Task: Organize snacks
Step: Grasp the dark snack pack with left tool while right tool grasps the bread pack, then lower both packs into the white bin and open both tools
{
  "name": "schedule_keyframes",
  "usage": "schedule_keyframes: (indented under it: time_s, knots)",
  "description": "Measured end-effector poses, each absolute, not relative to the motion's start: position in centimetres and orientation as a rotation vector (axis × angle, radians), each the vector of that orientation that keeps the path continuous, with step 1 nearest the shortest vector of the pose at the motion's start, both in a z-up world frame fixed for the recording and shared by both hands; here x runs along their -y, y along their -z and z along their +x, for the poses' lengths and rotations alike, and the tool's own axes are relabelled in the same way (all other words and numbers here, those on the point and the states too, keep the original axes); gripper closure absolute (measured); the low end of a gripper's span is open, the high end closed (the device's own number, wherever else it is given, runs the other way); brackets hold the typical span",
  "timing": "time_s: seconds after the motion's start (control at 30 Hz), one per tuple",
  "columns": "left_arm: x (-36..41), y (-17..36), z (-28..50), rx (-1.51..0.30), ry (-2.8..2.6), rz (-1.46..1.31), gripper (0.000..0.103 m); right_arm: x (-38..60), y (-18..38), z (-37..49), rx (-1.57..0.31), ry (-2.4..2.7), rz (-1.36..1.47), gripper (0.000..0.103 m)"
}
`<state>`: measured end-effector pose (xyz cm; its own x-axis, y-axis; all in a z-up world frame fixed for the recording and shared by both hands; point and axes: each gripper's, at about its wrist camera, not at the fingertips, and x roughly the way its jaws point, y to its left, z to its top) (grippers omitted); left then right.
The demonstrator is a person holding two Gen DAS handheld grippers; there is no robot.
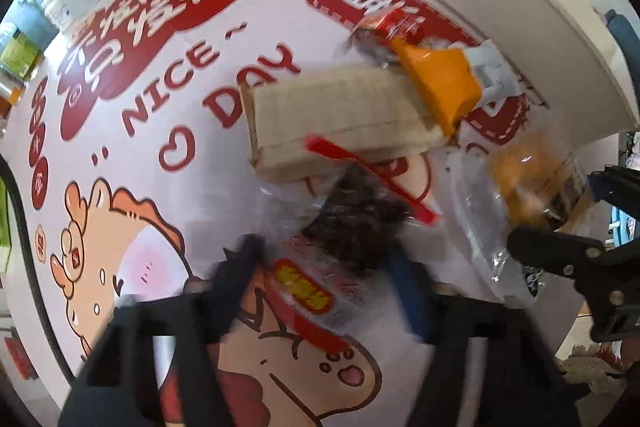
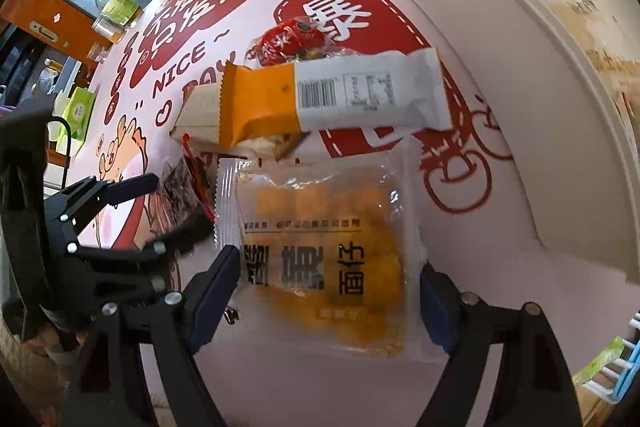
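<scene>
1. Closest to the right wrist camera, the right gripper straddles a clear pack of yellow cakes lying flat on the desk; the pack's printed length runs toward twelve o'clock, between the blue pads.
2. Its left pad meets the pack's edge, while the right pad sits just beside the other edge. I judge the jaws spread but not yet squeezing; no lift is visible.
3. At twelve o'clock beyond that pack, an orange-and-white bar lies crosswise, its long axis running nine to three, resting on a pale wafer block.
4. From the left wrist view, the left gripper points down over a clear wrapper of dark snack. Blur hides whether the pads press it, so I cannot tell if it is pinched.
5. A white tray sits at two o'clock, nearer the right hand, a likely place for the snacks.
</scene>
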<state>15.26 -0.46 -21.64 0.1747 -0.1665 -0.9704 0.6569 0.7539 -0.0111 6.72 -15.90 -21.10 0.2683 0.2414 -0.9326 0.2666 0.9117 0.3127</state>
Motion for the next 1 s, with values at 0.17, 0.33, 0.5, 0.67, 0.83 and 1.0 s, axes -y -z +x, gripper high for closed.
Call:
schedule_keyframes:
  time_s: [0.17, 0.33, 0.5, 0.67, 0.83, 1.0]
  knots:
    - [-0.1, 21.4, 14.9, -1.289, 0.589, 0.441, 0.066, 15.5, 20.9, 6.5, -1.315, 0.035, 0.426, 0.022]
    - [-1.0, 19.9, 12.7, -1.280, 0.564, 0.434, 0.066, 14.4, 20.1, 6.2, -1.305, 0.032, 0.359, 0.025]
    - [-1.4, 16.9, 11.5, -1.228, 0.531, 0.427, 0.066, 13.5, 17.5, 5.6, -1.235, 0.007, 0.279, 0.025]
    - [-0.9, 13.3, 11.8, -1.191, 0.500, 0.363, 0.066, 13.5, 12.8, 5.0, -1.095, 0.001, 0.187, 0.025]
    - [1.8, 9.9, 12.0, -1.156, 0.522, 0.291, 0.066, 16.0, 8.0, 4.3, -0.960, 0.021, 0.173, 0.025]
    - [6.5, 6.8, 11.7, -1.103, 0.554, 0.243, 0.066, 20.2, 5.1, 3.5, -0.875, 0.089, 0.175, 0.025]
